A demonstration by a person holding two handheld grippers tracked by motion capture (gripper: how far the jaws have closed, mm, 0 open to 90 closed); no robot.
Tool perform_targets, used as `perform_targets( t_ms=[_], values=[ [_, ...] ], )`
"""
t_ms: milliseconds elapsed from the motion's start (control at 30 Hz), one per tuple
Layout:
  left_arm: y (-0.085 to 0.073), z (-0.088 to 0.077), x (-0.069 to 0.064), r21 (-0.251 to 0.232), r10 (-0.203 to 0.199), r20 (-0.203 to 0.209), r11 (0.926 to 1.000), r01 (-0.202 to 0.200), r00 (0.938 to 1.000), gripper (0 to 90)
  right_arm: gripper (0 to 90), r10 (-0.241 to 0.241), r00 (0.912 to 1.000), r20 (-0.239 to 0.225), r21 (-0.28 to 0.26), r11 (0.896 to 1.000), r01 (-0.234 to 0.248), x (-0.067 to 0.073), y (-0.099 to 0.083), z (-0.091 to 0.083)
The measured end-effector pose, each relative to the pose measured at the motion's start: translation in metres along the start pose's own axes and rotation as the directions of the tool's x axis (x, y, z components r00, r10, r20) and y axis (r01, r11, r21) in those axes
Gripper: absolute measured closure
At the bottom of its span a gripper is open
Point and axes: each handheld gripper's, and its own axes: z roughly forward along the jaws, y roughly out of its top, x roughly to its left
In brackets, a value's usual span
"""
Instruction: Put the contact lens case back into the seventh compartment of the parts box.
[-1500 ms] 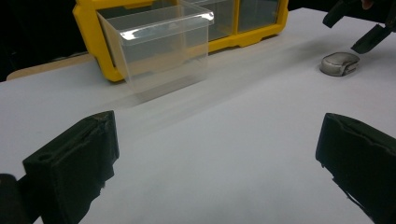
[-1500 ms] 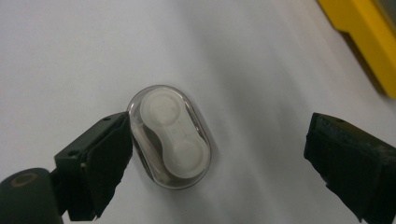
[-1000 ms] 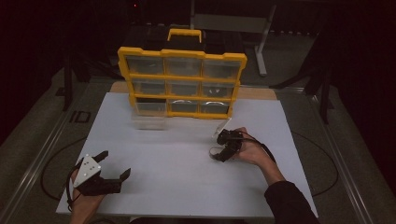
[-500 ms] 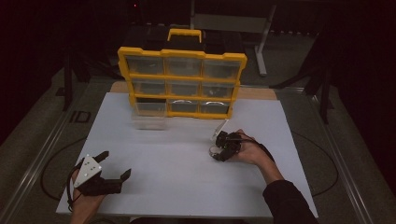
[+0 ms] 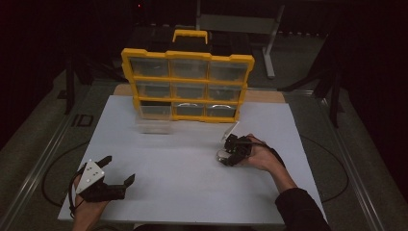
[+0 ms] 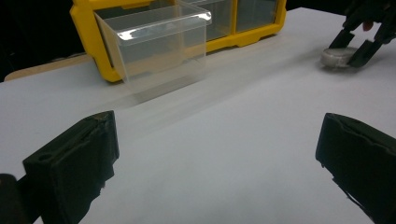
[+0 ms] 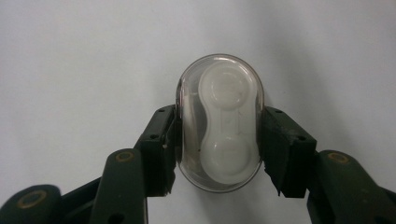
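Note:
A clear oval case (image 7: 219,123) with a white two-lobed insert lies on the white tabletop (image 5: 183,192). My right gripper (image 7: 219,140) is shut on it, one pad pressing on each long side. In the high view this gripper (image 5: 230,153) points down at the right of the table's middle, over the case (image 5: 221,156). The left gripper view shows the same case (image 6: 337,57) far off at the upper right, between the right gripper's (image 6: 352,44) jaws. My left gripper (image 5: 119,169) rests near the front left corner, open, with only bare table between its jaws (image 6: 217,158).
A yellow organizer (image 5: 187,54) with several clear drawers stands upright at the back of the table. One clear drawer bin (image 5: 153,120) has been pulled out and sits empty on the table in front of the organizer's lower left (image 6: 159,51).
The right hand has sunk slightly onto the case and its jaws have drawn in around it. The left hand has stayed where it was.

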Motion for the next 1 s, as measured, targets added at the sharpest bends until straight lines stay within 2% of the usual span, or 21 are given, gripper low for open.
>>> perform_targets(
  t_ms=[33,100,133,167,367,633,1000],
  values=[
    [0.000,0.000,0.000,-0.001,-0.001,0.000,1.0000,0.001,1.0000,0.3,48.6,0.010,0.9999,0.002,-0.014,1.000,-0.010,0.002,-0.001,-0.006],
    [0.000,0.000,0.000,0.000,-0.002,-0.001,1.0000,0.002,1.0000,0.3,48.6,0.010,0.9999,0.002,-0.014,1.000,-0.010,0.002,-0.001,-0.006],
    [0.000,0.000,0.000,0.000,-0.001,-0.001,1.0000,0.001,1.0000,0.3,48.6,0.034,0.9994,-0.002,-0.035,0.999,-0.034,0.003,-0.002,-0.016],
    [0.000,0.000,0.000,0.000,0.000,0.000,1.0000,0.000,1.0000,0.3,48.6,0.034,0.9994,-0.001,-0.046,0.998,-0.034,0.003,-0.002,-0.018],
    [0.000,0.000,0.000,-0.002,-0.004,-0.001,1.0000,0.004,1.0000,0.3,48.6,0.066,0.9978,0.001,-0.070,0.995,-0.066,0.002,-0.006,-0.034],
    [0.000,0.000,0.000,-0.002,-0.003,0.000,1.0000,0.003,1.0000,0.3,48.7,0.067,0.9969,0.040,-0.081,0.995,-0.064,0.001,0.001,-0.058],
    [0.000,-0.001,0.000,-0.004,-0.003,-0.002,1.0000,0.003,1.0000,0.3,48.7,0.066,0.9959,0.062,-0.094,0.994,-0.060,-0.006,0.009,-0.071]
  ],
)
